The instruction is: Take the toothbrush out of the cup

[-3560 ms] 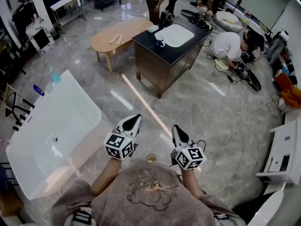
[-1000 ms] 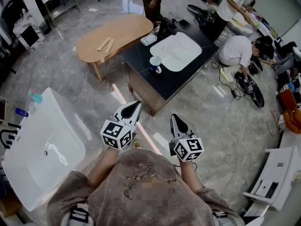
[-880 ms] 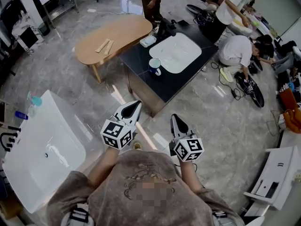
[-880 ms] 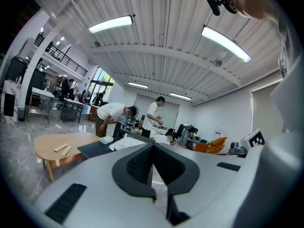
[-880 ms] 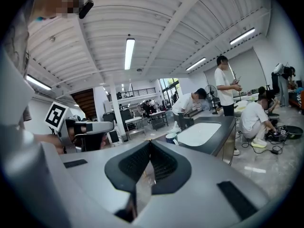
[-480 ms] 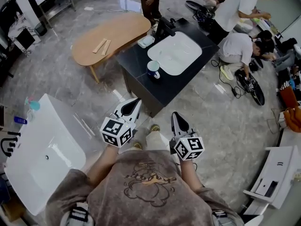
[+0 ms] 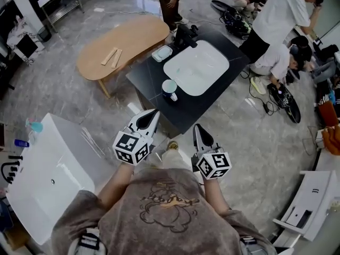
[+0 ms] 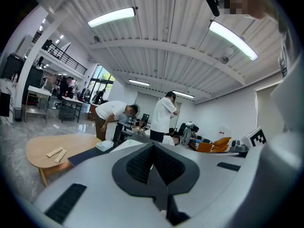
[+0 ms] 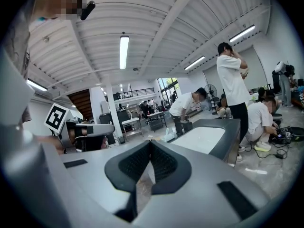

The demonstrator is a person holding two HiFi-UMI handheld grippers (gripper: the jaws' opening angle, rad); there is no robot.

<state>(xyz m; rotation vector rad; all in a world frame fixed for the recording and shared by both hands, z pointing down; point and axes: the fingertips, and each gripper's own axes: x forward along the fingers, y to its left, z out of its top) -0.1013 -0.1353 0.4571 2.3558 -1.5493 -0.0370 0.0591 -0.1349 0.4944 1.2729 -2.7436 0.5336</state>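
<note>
In the head view, the left gripper (image 7: 149, 117) and the right gripper (image 7: 198, 130) were held side by side in front of the person's chest, both pointed toward twelve o'clock. In the left gripper view, the jaws of the left gripper (image 8: 153, 159) were seen pressed together with nothing between them. In the right gripper view, the jaws of the right gripper (image 9: 150, 156) were likewise met at the tips and nothing was gripped.

A white-rimmed, dark blue cup (image 7: 169, 89) was found at about twelve o'clock from the grippers, well apart from both. It stood upright on the black-topped cabinet (image 7: 154, 76), near that top's seven o'clock edge. The toothbrush was too small to be made out in any view.

A white rounded basin (image 7: 197, 68) was set into the black top at two o'clock from the cup. A pale soap tray (image 7: 162, 53) lay at eleven o'clock from the cup, with a black tap (image 7: 186, 36) beyond the basin.

A light wooden oval table (image 7: 127, 39) with two wooden strips (image 7: 110, 56) on it stood at ten o'clock from the cabinet. A white bathtub (image 7: 32, 195) was seen at eight o'clock in the head view. At one to two o'clock, a standing person in a white shirt (image 7: 284, 15) and a crouching person (image 7: 273, 60) were visible.
</note>
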